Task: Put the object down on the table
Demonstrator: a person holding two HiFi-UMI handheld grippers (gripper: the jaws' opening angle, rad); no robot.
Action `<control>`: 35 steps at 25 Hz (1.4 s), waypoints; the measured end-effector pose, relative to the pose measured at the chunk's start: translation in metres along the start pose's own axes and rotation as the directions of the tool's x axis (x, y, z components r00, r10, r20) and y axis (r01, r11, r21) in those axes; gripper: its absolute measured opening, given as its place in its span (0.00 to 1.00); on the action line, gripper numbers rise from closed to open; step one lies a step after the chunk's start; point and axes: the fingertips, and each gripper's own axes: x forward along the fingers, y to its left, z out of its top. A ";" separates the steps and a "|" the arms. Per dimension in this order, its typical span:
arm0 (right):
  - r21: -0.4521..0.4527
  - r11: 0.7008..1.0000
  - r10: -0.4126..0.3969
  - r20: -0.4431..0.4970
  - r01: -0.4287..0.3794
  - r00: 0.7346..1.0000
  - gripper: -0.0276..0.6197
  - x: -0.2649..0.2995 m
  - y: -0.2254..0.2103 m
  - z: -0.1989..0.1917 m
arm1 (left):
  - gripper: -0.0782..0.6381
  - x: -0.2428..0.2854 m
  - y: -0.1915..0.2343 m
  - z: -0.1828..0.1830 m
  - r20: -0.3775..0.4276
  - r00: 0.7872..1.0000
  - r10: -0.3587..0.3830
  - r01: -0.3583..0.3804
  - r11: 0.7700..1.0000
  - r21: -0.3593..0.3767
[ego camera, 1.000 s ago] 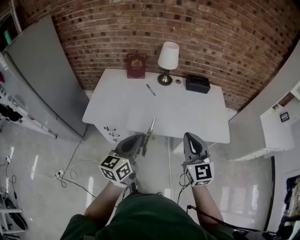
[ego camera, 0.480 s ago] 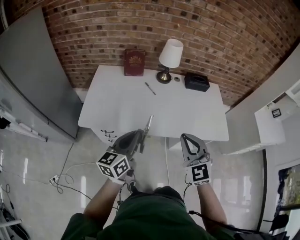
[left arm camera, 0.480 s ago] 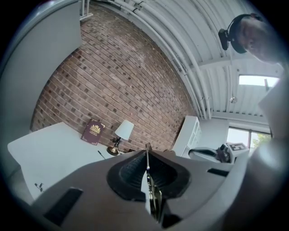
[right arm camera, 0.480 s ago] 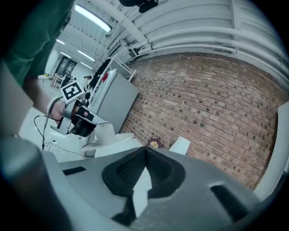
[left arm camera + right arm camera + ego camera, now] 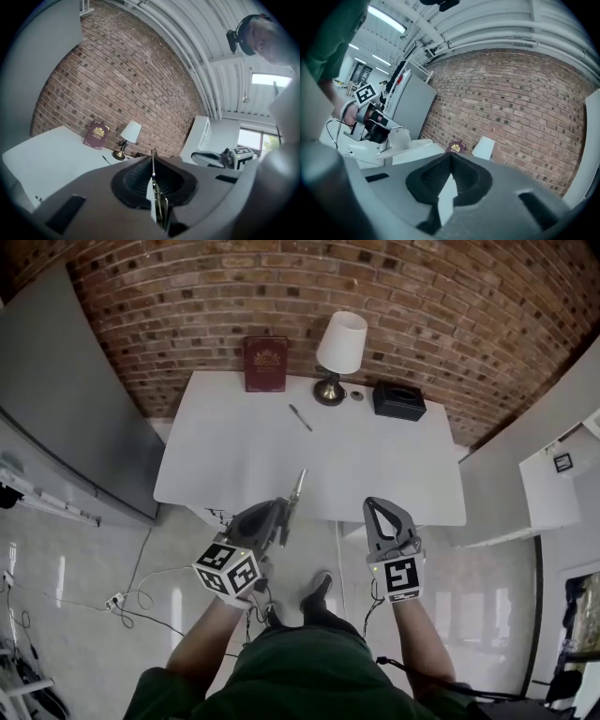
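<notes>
A thin metal tool (image 5: pixel 297 487) sticks forward out of my left gripper (image 5: pixel 281 509), which is shut on it; its tip reaches over the front edge of the white table (image 5: pixel 234 460). In the left gripper view the tool (image 5: pixel 153 169) runs as a narrow rod between the closed jaws of the left gripper (image 5: pixel 153 157). My right gripper (image 5: pixel 373 505) hovers just in front of the table's front edge, to the right of the left one. Seen in its own view, the right gripper (image 5: pixel 451 158) has its jaws together with nothing between them.
On the table stand a dark red book (image 5: pixel 265 363), a white-shaded lamp (image 5: pixel 339 348) and a black box (image 5: pixel 398 400) along the brick wall, with a pen (image 5: pixel 300 418) lying mid-table. A grey cabinet (image 5: pixel 66 409) stands left, white shelving (image 5: pixel 562 474) right. Cables (image 5: pixel 141 592) lie on the floor.
The view has shifted slightly and a shoe has come into sight below the grippers. The left gripper keeps hold of the tool; both grippers stay at the table's front edge.
</notes>
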 end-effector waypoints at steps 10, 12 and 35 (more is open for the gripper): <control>0.136 0.988 0.072 0.033 -0.076 0.997 0.05 0.063 -0.074 -0.039 | 0.13 0.077 0.007 0.016 -0.014 0.993 0.114 -0.112 0.990 0.090; 0.157 0.982 0.096 0.039 -0.101 0.995 0.05 0.070 -0.086 -0.049 | 0.13 0.092 0.008 0.014 -0.019 0.991 0.136 -0.133 0.986 0.097; 0.311 0.942 -0.086 -0.141 0.127 0.986 0.05 0.055 -0.158 -0.121 | 0.13 0.248 0.081 -0.081 -0.411 0.906 0.103 0.061 0.929 0.366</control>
